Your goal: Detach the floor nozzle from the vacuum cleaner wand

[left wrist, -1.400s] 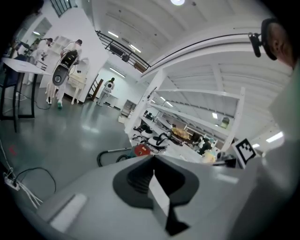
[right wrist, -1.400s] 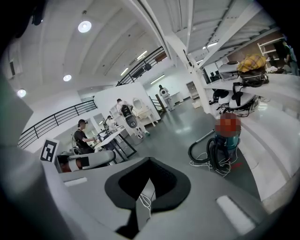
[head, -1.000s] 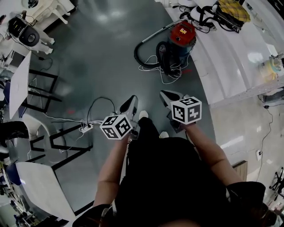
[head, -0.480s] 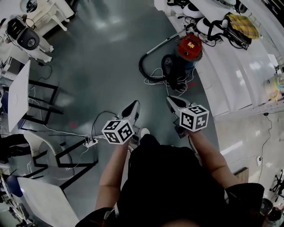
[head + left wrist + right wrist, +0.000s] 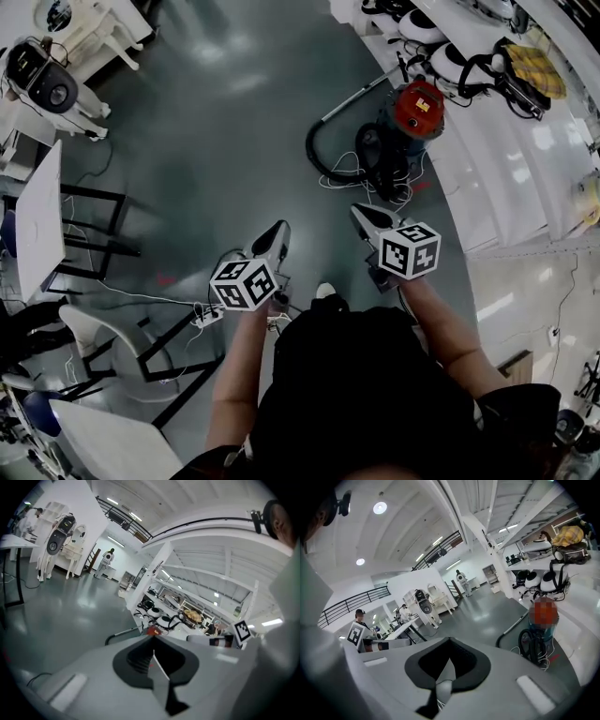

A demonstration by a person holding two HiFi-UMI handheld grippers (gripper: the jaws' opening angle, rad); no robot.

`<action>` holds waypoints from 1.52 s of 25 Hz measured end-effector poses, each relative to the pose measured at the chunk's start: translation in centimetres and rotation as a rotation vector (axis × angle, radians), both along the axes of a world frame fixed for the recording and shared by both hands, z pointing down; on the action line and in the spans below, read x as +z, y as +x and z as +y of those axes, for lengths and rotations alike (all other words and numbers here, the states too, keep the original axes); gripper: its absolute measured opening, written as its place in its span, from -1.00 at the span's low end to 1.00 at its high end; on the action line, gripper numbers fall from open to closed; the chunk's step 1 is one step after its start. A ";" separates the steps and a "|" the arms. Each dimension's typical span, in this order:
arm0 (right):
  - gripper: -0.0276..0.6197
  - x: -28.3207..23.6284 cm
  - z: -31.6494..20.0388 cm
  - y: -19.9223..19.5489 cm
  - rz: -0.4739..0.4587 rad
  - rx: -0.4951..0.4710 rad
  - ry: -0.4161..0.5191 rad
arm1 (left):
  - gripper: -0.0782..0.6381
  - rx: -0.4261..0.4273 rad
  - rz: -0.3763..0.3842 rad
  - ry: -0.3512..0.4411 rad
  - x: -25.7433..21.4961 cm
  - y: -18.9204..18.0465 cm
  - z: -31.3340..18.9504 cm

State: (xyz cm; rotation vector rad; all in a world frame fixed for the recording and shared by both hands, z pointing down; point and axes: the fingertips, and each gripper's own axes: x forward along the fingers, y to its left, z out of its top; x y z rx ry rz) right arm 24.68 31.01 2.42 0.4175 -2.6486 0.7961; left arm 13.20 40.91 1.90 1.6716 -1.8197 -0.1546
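While both arms reach forward over the glossy grey floor (image 5: 206, 122), a flat white table (image 5: 39, 220) on thin black legs stands at the far left. A moulded white chair (image 5: 98, 333) sits below it, and a white power strip (image 5: 208, 315) trails thin cords nearby.

The left gripper (image 5: 277, 231), a smooth grey plastic wedge behind a black-and-white marker cube (image 5: 243, 284), has its jaws pressed fully together with nothing between them. Just to its right, the right gripper (image 5: 362, 212) is the same shape, and its jaws also meet on nothing.

Ahead of the right gripper and well apart from it, the vacuum cleaner (image 5: 419, 105) stands on the floor, a squat drum with a round red lid. Its thick black hose (image 5: 323, 159) curls in a loop to the left. The wand (image 5: 361, 92), a slim straight tube, runs up and away from that loop. Which end carries the floor nozzle is too small to tell.

Just right of the vacuum cleaner rises a white stepped platform (image 5: 497, 178), with a crumpled yellow cloth (image 5: 536, 67) on top.
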 end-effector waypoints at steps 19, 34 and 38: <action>-0.92 1.5 -4.0 -10.7 -0.009 0.042 -0.054 | -0.75 -0.072 0.054 -0.045 3.5 -10.4 -1.8; -0.92 4.2 -13.8 -22.3 0.013 0.038 -0.102 | -0.75 0.021 0.046 -0.093 2.5 -19.3 -14.2; -0.92 5.4 -16.3 -23.8 0.024 0.035 -0.121 | -0.75 0.035 0.055 -0.113 3.7 -21.0 -17.1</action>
